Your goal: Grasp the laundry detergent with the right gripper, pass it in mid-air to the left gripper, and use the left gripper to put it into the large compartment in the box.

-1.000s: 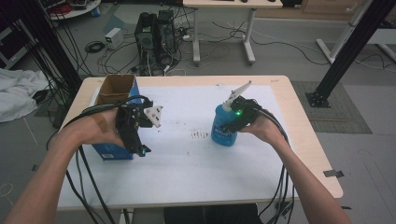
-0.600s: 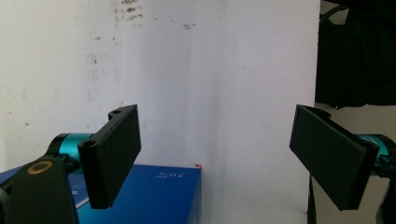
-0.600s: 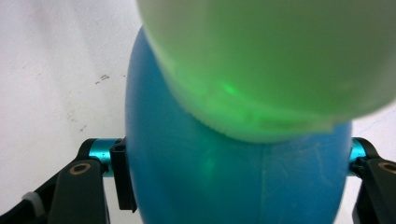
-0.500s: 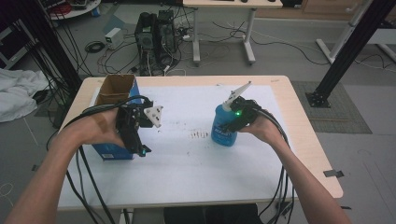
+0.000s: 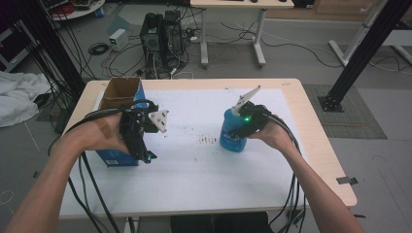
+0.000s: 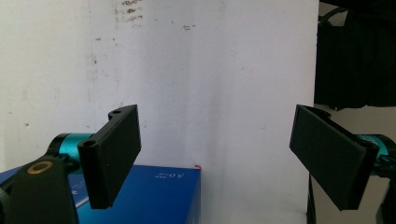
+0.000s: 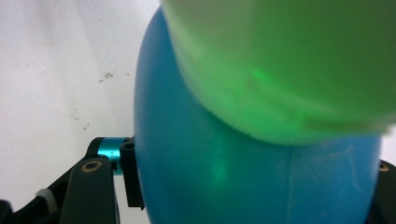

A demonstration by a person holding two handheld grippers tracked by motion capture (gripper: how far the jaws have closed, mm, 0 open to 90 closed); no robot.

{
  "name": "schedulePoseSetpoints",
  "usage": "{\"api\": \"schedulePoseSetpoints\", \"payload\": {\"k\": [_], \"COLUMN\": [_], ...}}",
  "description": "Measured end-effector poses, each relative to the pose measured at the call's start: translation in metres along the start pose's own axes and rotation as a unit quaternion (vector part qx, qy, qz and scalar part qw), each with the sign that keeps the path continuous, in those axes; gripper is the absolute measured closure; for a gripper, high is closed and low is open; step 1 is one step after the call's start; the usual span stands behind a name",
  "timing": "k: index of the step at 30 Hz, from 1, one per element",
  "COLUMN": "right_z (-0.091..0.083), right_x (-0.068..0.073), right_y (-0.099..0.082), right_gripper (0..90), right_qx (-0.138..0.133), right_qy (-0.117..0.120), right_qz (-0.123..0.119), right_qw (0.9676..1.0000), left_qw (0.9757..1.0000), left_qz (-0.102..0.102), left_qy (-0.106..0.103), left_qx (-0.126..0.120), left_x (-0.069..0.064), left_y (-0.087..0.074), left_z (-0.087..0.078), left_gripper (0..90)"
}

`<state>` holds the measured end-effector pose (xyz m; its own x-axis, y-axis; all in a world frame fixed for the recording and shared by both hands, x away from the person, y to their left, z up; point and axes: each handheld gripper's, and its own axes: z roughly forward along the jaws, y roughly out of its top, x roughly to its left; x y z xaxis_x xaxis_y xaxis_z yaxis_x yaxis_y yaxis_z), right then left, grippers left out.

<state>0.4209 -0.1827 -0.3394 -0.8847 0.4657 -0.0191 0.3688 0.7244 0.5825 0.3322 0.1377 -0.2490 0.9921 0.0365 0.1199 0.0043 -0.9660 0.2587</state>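
At the left of the high view, a blue rectangular cardboard box (image 5: 116, 127) with an open brown top stands near the table's left edge. The left gripper (image 5: 145, 156) is held over the box's near end, with its grey three-cornered plate on top. In the left gripper view its two flat black jaws stand wide apart, released, with nothing between them. The matte black pads (image 6: 116, 149) have a fine-grained texture. A corner of the blue box, bearing small white print, shows below them.

At mid-table, a small patch of dark specks (image 5: 208, 141) marks the white sheet.

To the right, a blue rounded plastic bottle (image 5: 232, 134) with a pale cap stands upright on the sheet. The right gripper (image 5: 239, 130) is clenched on it. In the right gripper view the smooth, glossy blue body (image 7: 243, 168) sits between the jaws, one jaw pressed against its side. The cap above is tinted green by the gripper's light.

The work surface is a light wooden table (image 5: 316, 141) with rounded corners, covered largely by a white, faintly scuffed sheet (image 5: 194, 170). Beyond it, on a grey floor, are a black computer tower (image 5: 163, 31), loose cables, a white desk frame (image 5: 257, 29) and black metal struts (image 5: 359, 53). A white cloth (image 5: 19, 97) lies at far left.
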Motion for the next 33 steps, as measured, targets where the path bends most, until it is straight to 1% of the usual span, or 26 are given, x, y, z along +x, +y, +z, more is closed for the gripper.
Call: {"api": "schedulePoseSetpoints", "payload": {"k": [1,2,3,5,9,12,13,14,15,16,17,18,19,20,21,23,24,25,26,27,30,32,33], "right_z": [-0.0001,0.0006,0.0000,0.0004,0.0016,0.0023,0.0028,0.0033,0.0037,0.0037,0.0042,0.0044,0.0044,0.0033,0.0039,0.0037,0.0027,0.0031,0.0028,0.0032,0.0034,0.0026,0.0041], "right_x": [-0.0003,-0.0018,-0.0015,-0.0019,-0.0023,-0.0017,-0.0023,-0.0018,-0.0027,-0.0027,-0.0041,-0.0039,-0.0047,-0.0037,-0.0050,-0.0053,-0.0033,-0.0043,-0.0040,-0.0049,-0.0049,-0.0039,-0.0067], "right_y": [-0.0003,-0.0005,-0.0009,-0.0012,-0.0024,-0.0031,-0.0031,-0.0031,-0.0031,-0.0030,-0.0033,-0.0034,-0.0034,-0.0037,-0.0039,-0.0042,-0.0049,-0.0052,-0.0056,-0.0058,-0.0060,-0.0071,-0.0078], "right_gripper": [32.7,33.0,33.4,34.0,34.6,36.5,36.7,37.8,38.8,39.9,40.7,40.8,41.4,41.9,42.2,42.4,42.9,43.0,43.2,43.4,44.2,44.5,44.7], "right_qx": [-0.001,-0.008,-0.006,-0.005,-0.009,-0.007,-0.007,-0.008,-0.008,-0.007,-0.010,-0.012,-0.015,-0.013,-0.018,-0.019,-0.016,-0.021,-0.022,-0.026,-0.031,-0.031,-0.043], "right_qy": [0.000,0.002,0.003,0.001,0.008,0.008,0.010,0.007,0.006,0.008,0.008,0.010,0.011,0.013,0.014,0.015,0.014,0.012,0.012,0.013,0.014,0.014,0.014], "right_qz": [0.000,-0.006,-0.002,-0.003,-0.002,0.002,-0.003,0.001,-0.002,0.004,0.001,0.006,0.002,0.013,0.006,0.007,0.019,0.012,0.015,0.007,0.005,0.014,-0.002], "right_qw": [1.0000,0.9999,1.0000,1.0000,0.9999,0.9999,0.9999,0.9999,0.9999,0.9999,0.9999,0.9999,0.9998,0.9997,0.9997,0.9997,0.9996,0.9996,0.9996,0.9996,0.9994,0.9993,0.9990], "left_qw": [1.0000,1.0000,1.0000,1.0000,1.0000,1.0000,1.0000,1.0000,1.0000,1.0000,1.0000,1.0000,1.0000,1.0000,1.0000,1.0000,1.0000,1.0000,1.0000,1.0000,1.0000,1.0000,1.0000], "left_qz": [0.000,0.002,0.000,0.002,0.000,0.000,0.000,-0.002,0.001,-0.002,-0.001,-0.001,-0.001,-0.003,-0.003,-0.003,-0.003,-0.003,-0.002,-0.001,-0.001,-0.004,-0.002], "left_qy": [0.000,0.000,0.000,0.000,0.000,0.001,0.002,0.003,0.003,0.003,0.003,0.003,0.003,0.004,0.003,0.003,0.003,0.003,0.003,0.002,0.003,0.003,0.004], "left_qx": [0.000,0.002,0.000,0.002,-0.001,-0.001,0.000,-0.001,0.001,-0.001,-0.001,-0.002,-0.002,-0.001,-0.001,-0.001,-0.002,-0.001,-0.002,-0.001,-0.001,-0.002,-0.002], "left_x": [-0.0001,0.0002,-0.0002,0.0000,-0.0002,-0.0005,-0.0005,-0.0008,-0.0004,-0.0010,-0.0011,-0.0009,-0.0010,-0.0010,-0.0010,-0.0010,-0.0010,-0.0010,-0.0009,-0.0008,-0.0008,-0.0011,-0.0005], "left_y": [-0.0001,-0.0002,-0.0003,-0.0002,-0.0001,-0.0002,-0.0004,-0.0006,-0.0007,-0.0010,-0.0012,-0.0014,-0.0017,-0.0019,-0.0022,-0.0022,-0.0022,-0.0020,-0.0019,-0.0018,-0.0018,-0.0018,-0.0019], "left_z": [0.0000,-0.0002,0.0001,-0.0002,-0.0004,-0.0004,-0.0007,-0.0006,-0.0011,-0.0010,-0.0011,-0.0011,-0.0011,-0.0013,-0.0010,-0.0010,-0.0008,-0.0010,-0.0008,-0.0008,-0.0010,-0.0012,-0.0020], "left_gripper": [16.6,16.6,16.6,16.6,16.6,16.6,16.6,16.6,16.6,16.6,16.6,16.6,16.6,16.6,16.6,16.6,16.6,16.6,16.6,16.6,16.6,16.6,16.6]}}
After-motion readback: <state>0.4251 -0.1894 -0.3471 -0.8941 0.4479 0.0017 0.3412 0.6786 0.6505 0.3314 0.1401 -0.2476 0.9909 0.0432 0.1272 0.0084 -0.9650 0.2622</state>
